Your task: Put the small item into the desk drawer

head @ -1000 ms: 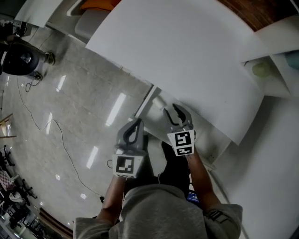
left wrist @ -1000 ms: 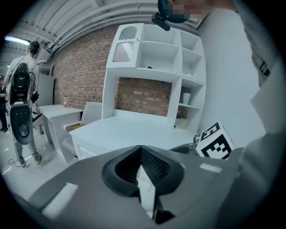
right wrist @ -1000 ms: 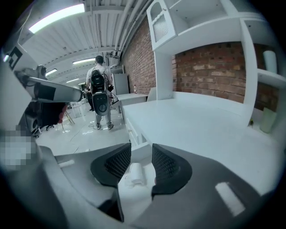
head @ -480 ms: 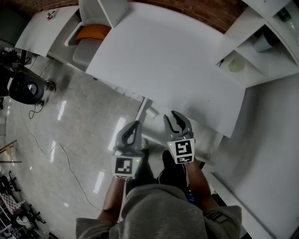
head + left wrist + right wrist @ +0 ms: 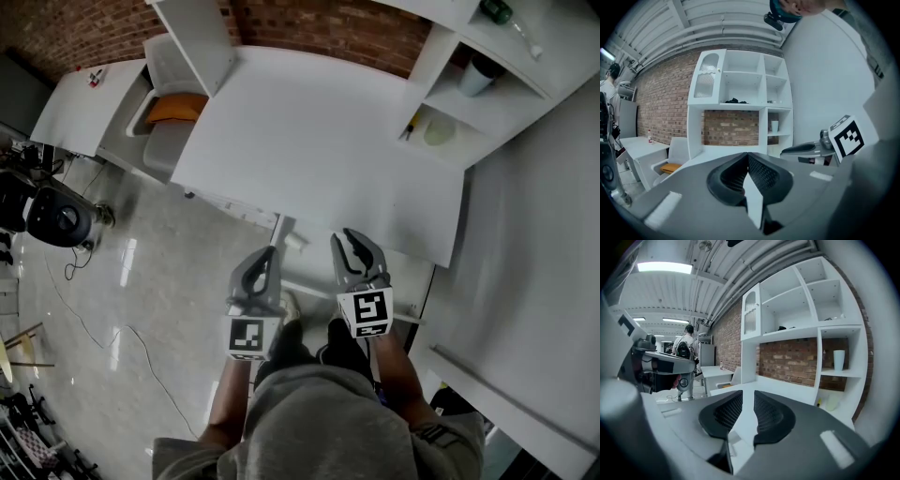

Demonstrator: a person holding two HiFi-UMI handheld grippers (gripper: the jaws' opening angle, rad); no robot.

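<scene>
More of the desk (image 5: pixel 309 131) fills my head view than a second ago. The whole white top now shows up to the brick wall, and it is bare. The shelf unit (image 5: pixel 487 103) on its right has also come into view, with a pale yellow-green thing (image 5: pixel 438 131) in one low cubby.

Both grippers have come up from the desk's underside and now hang level just off its near edge. The left gripper (image 5: pixel 272 250) has its fingers (image 5: pixel 761 173) pressed together, with nothing in them. The right gripper (image 5: pixel 351 236) has just been closing. Its fingers (image 5: pixel 768 416) stand a narrow slit apart, with only desk showing through.

I see no small item in either grip and no drawer standing open. I judge the item is already stowed, or else it is the thing in the cubby.
</scene>
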